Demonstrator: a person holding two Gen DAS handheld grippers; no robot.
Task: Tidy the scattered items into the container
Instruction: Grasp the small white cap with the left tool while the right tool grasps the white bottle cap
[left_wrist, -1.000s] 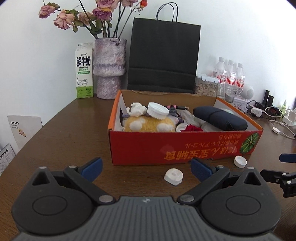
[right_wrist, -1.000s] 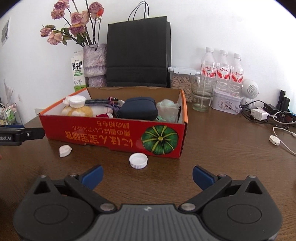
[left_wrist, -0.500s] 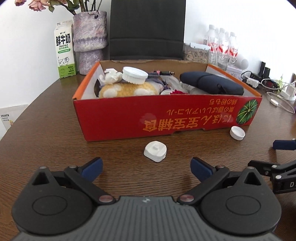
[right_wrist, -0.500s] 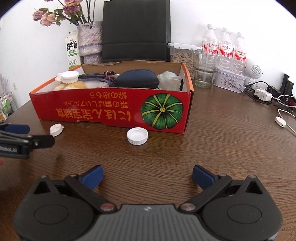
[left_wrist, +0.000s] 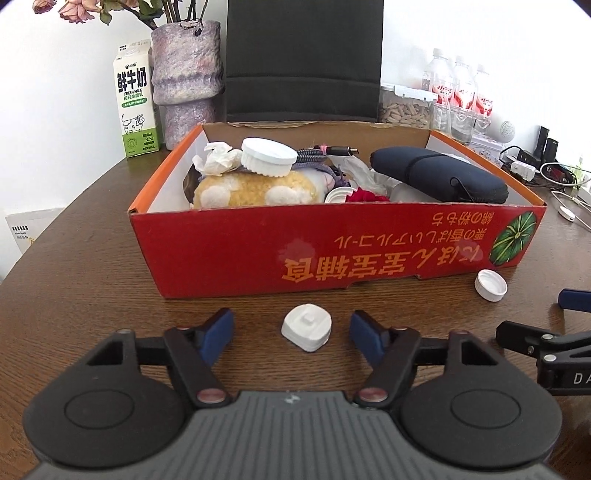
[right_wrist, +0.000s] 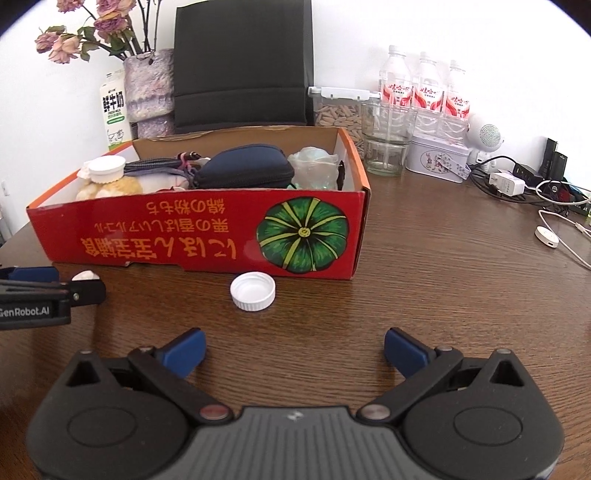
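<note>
A red cardboard box holding several items stands on the brown table. In front of it lies a small white squarish cap, between the blue pads of my left gripper; its jaws are closing and the pads stand apart from the cap on both sides. A round white bottle lid lies by the box's pumpkin picture. My right gripper hangs open just short of that lid, with nothing between its pads. The left gripper also shows at the left edge of the right wrist view, half hiding the squarish cap.
Behind the box stand a milk carton, a stone vase with dried roses, a black paper bag, water bottles, a glass jar and a tin. Chargers and cables lie at the right.
Both grippers have moved forward and down toward the table. The squarish cap now lies between the left gripper's pads, which have drawn closer together. The round lid is nearer the right gripper.
</note>
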